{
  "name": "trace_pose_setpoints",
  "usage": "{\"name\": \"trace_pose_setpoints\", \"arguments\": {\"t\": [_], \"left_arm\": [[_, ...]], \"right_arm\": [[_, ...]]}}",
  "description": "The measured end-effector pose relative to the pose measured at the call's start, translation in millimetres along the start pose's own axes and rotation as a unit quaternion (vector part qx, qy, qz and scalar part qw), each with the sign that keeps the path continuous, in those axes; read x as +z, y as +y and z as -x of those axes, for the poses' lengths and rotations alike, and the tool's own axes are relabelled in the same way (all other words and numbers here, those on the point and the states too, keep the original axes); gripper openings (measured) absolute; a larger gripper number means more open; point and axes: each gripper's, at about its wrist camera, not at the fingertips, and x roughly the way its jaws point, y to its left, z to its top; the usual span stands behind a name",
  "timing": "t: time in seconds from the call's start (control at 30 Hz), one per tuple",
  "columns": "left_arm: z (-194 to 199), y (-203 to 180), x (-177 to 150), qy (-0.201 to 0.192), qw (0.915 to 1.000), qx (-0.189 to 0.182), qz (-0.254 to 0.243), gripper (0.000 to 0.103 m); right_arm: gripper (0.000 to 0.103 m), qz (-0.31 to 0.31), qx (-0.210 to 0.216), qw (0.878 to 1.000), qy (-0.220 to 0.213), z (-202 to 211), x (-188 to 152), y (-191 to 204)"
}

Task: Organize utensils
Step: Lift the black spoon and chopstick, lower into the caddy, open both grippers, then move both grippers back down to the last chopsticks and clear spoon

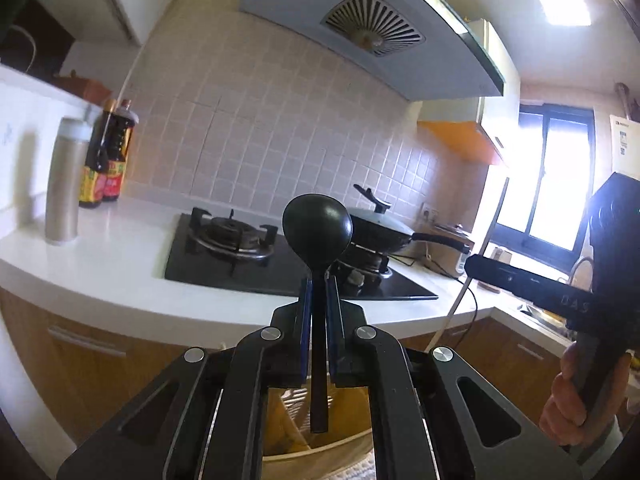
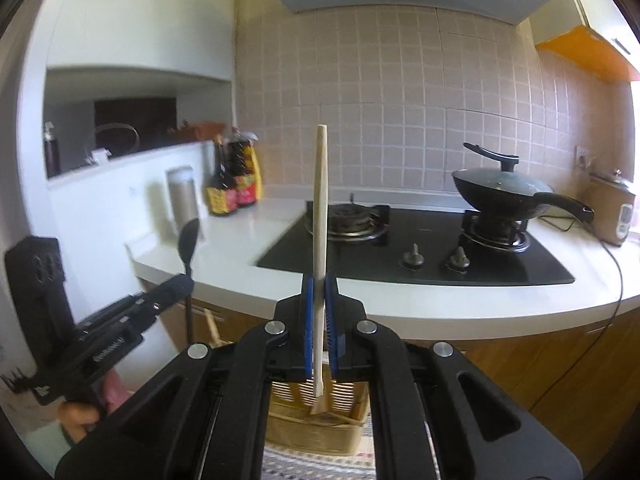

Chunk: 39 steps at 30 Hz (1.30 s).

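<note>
Kitchen counter (image 2: 280,216) with hob (image 2: 420,248) behind. Left gripper (image 1: 319,280) clamps a black spoon (image 1: 317,232) at its stiff neck, bowl up; right gripper (image 2: 319,280) clamps a light, rigid wooden utensil (image 2: 321,208) mid-handle, upright. Both hang above a woven basket (image 2: 316,428).

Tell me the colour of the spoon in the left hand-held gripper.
Black, bowl and handle alike. The spoon shows best in the left wrist view.

Matt black ladle (image 1: 317,236), pale wooden stick (image 2: 321,216) (smooth).
</note>
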Motion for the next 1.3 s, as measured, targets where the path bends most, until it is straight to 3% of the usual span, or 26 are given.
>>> {"name": "trace_pose_setpoints", "arguments": {"t": [0.57,0.8,0.97,1.03,1.07,1.23,1.3], "left_arm": [[-25,22,-36,0.021,0.9996,0.014,-0.014,0.005],[-23,24,-39,0.027,0.9994,0.011,-0.018,0.005],[-15,27,-36,0.037,0.9992,0.003,-0.011,0.014],[-8,28,-34,0.039,0.9992,0.002,-0.007,0.031],[-2,28,-32,0.038,0.9993,0.002,-0.005,0.035],[22,28,-26,0.047,0.9988,-0.012,0.003,0.045],[32,27,-24,0.050,0.9986,-0.017,0.007,0.049]], "right_arm": [[0.004,0.001,-0.032,0.998,0.049,-56,-39,-13],[0.004,-0.018,-0.019,0.997,0.067,-60,-45,-19],[0.005,-0.032,0.004,0.995,0.090,-59,-49,-21],[0.005,-0.041,0.016,0.994,0.104,-58,-51,-22],[0.007,-0.044,0.018,0.993,0.107,-57,-53,-22],[0.033,-0.066,0.035,0.991,0.114,-40,-58,-27],[0.038,-0.068,0.033,0.991,0.113,-30,-58,-27]]}}
